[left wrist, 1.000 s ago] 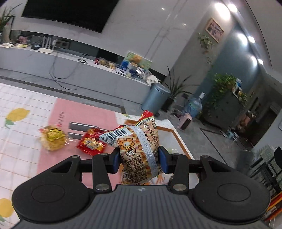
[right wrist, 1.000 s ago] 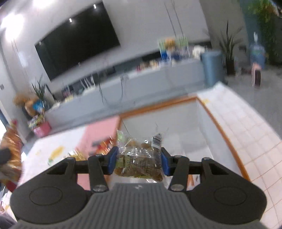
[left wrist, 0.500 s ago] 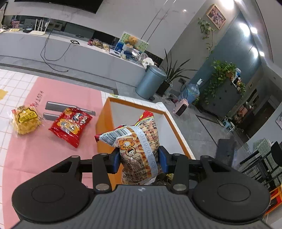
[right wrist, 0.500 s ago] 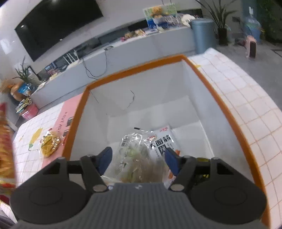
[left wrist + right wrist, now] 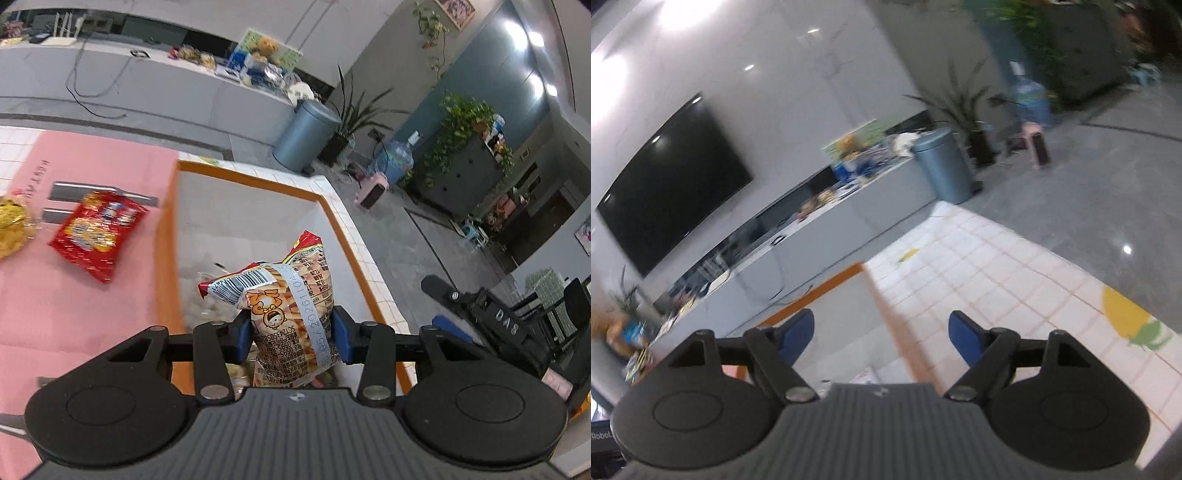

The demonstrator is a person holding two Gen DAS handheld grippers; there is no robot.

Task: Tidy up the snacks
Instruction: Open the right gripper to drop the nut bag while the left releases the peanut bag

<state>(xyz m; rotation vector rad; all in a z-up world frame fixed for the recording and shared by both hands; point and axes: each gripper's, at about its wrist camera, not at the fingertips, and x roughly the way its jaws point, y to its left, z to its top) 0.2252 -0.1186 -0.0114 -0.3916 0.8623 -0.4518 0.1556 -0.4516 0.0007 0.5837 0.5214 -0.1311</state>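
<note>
In the left wrist view, the left gripper is clamping an orange snack bag between its blue pads, squeezing it at the waist. The bag is standing upright, its long axis running away from the camera, barcode end tipping left. It is hanging directly over the open box with the orange rim, so the drop point is lying straight below the pads rather than off to either side. Other packets are showing dimly at the bottom of the box. On the pink mat to the left, a red packet and a yellow packet are lying well apart from the box and waiting to be sorted. The other gripper is poking in at the far right.

In the right wrist view, the right gripper is gaping wide and carrying nothing. It is sitting above the box's right-hand orange edge, angled towards the tiled tablecloth. The picture is blurred, and the loose packets are not showing here.

The left gripper looks nearer the next step: letting its bag fall into the box.
</note>
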